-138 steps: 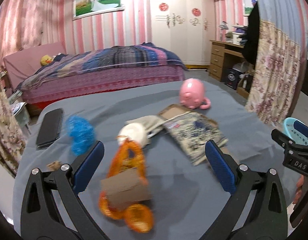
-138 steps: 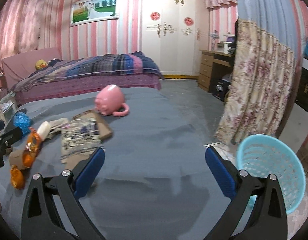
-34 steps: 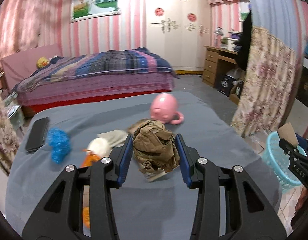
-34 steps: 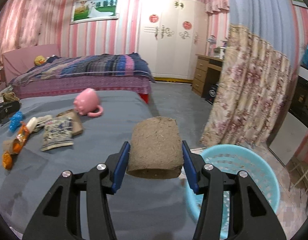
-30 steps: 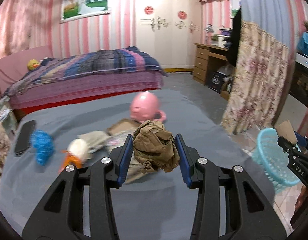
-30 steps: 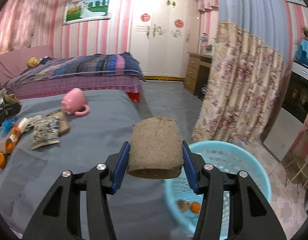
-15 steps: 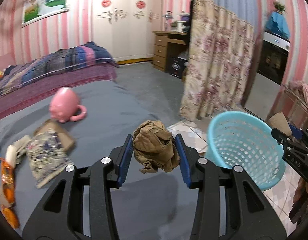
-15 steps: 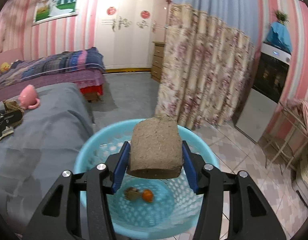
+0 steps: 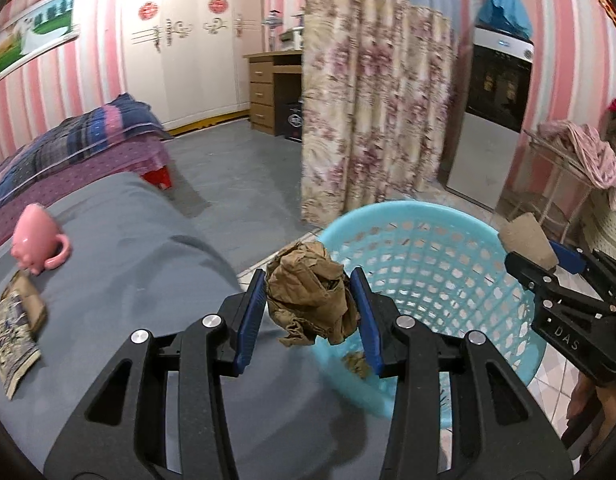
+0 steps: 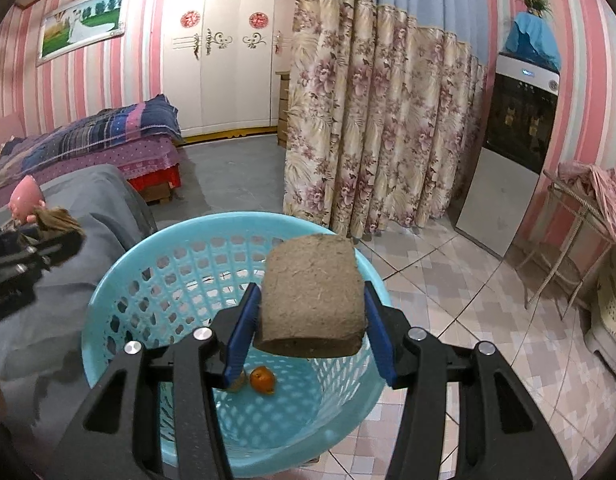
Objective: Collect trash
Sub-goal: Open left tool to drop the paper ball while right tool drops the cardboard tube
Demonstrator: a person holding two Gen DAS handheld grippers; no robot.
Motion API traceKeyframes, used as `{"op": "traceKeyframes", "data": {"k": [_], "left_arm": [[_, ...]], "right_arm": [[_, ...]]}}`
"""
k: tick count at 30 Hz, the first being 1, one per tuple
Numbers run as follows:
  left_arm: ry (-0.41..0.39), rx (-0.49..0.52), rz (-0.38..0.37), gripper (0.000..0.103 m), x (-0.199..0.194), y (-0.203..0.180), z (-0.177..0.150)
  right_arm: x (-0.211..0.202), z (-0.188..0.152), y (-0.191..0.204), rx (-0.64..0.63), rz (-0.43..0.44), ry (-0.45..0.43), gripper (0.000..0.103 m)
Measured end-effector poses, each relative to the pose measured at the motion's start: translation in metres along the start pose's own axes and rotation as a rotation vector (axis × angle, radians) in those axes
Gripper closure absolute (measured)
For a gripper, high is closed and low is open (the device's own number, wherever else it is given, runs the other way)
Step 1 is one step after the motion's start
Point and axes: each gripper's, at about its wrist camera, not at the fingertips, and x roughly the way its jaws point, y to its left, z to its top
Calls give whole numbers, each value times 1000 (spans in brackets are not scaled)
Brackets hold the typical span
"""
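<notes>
My left gripper is shut on a crumpled brown paper wad, held at the near rim of the light-blue basket, beside the grey bed's edge. My right gripper is shut on a brown cardboard tube and hangs over the basket. An orange peel and a brown scrap lie on the basket's floor. In the left wrist view the right gripper with its tube shows at the basket's far right rim. The left gripper and its wad appear at the left of the right wrist view.
On the grey bed cover lie a pink mug and a patterned packet. A floral curtain hangs behind the basket. Tiled floor, a dark cabinet and a wire rack with cloth stand to the right.
Both grippers have swung right, from over the bed to the basket, each keeping its load. The basket has grown larger in both views; the bed items have slid off to the left.
</notes>
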Motion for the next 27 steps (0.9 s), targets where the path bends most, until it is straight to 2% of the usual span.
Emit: {"op": "traceKeyframes", "data": {"k": [11,13,14,15,18,27], "left_arm": [[-2,32,-39,59,25,-24,12],[-6,36,-37,47,26,-27,13],[-11,37,-35,34,26,-27,14],[-27,37,-28,27,24,-27,14],[-53,38,-11,15,20,-24,15],[-61,-31,9,7,9,7,10]], "right_arm": [[10,-5,-9,34,-11,6,52],[11,-5,-9,37,-14,1,52],[12,-6,-9,38,-16,-1,52],[12,-6,-8,39,-17,-1,52],[13,-6,-8,39,-16,-2,52],[18,-6,-2,48,-14,-8,52]]}}
